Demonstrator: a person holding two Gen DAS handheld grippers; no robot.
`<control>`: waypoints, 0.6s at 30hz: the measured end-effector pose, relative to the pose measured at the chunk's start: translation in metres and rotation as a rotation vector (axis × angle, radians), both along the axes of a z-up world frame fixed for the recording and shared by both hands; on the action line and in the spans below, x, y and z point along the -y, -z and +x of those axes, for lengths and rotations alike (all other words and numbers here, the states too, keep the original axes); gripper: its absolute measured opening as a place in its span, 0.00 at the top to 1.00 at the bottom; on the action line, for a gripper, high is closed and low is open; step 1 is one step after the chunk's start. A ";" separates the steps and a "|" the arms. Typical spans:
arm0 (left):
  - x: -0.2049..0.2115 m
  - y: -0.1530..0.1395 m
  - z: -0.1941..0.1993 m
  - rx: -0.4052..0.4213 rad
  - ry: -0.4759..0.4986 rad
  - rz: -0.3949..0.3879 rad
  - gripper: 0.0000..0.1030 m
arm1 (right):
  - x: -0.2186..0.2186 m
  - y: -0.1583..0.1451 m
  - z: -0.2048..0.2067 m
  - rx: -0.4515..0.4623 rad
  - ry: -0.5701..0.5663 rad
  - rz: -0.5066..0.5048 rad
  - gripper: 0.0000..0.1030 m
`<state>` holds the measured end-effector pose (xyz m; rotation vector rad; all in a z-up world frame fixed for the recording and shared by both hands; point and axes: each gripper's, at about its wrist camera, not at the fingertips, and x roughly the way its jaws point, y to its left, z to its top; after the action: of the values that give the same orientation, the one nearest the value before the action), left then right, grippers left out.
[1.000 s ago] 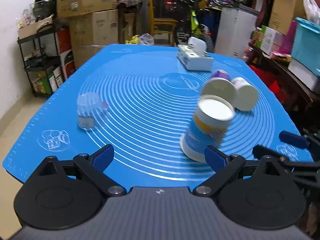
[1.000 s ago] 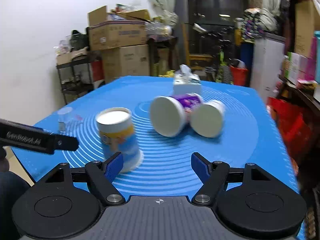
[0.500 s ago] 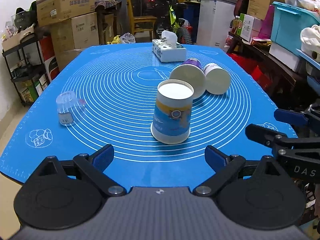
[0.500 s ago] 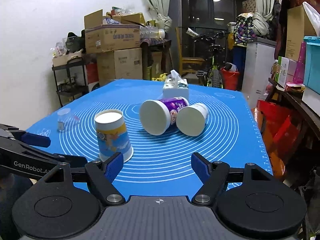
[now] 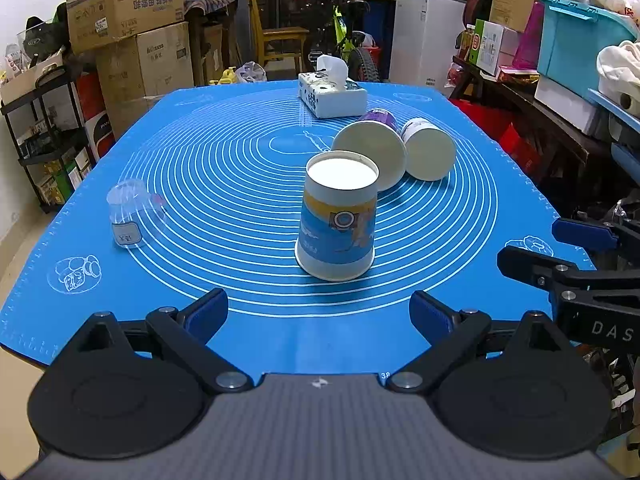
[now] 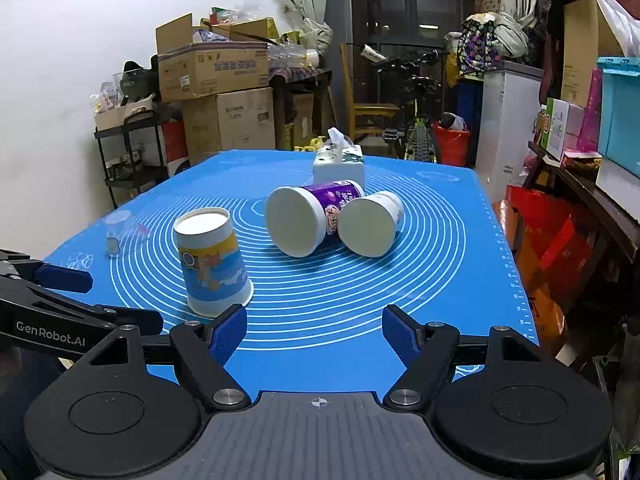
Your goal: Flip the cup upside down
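Cluttered storage is crowding round the blue mat (image 5: 200,184) on all sides, and both tools are hanging back at its near edge with nothing in them. Nearest me, the left gripper (image 5: 318,314) is holding its jaws spread wide and empty, and the right gripper (image 6: 314,330) is doing the same, its left fingertip sitting just in front of the cup's rim without gripping it. Just beyond them the blue and yellow paper cup (image 5: 338,220) is standing mouth-down on the mat, its white base facing up. A second ago it was blurred and leaning as it settled; now it is sitting square and steady, and the view of it has widened as the tools have drawn away. By my judgement that means the flip is done for this cup and the hands are backing off. Off to the cup's left, well apart, a small clear glass (image 5: 126,216) is also standing inverted. Behind the cup and slightly right, a purple cup (image 6: 316,216) and a white cup (image 6: 370,224) are lying on their sides, touching, mouths toward us; if more flipping is wanted, those look like the candidates. Farther behind them a tissue box (image 5: 332,94) is resting near the mat's far edge.
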<state>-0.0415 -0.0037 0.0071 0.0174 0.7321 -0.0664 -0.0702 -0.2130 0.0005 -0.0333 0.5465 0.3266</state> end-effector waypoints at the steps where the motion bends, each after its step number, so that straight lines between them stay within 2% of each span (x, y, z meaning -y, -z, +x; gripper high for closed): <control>1: 0.000 0.000 0.000 0.000 -0.001 -0.001 0.06 | 0.000 0.000 0.000 -0.002 0.001 -0.001 0.24; 18: 0.001 0.001 0.000 -0.004 0.004 0.002 0.06 | -0.001 0.000 0.000 0.000 -0.002 0.004 0.24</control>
<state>-0.0416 -0.0044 0.0058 0.0207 0.7364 -0.0690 -0.0706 -0.2122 0.0000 -0.0303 0.5462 0.3296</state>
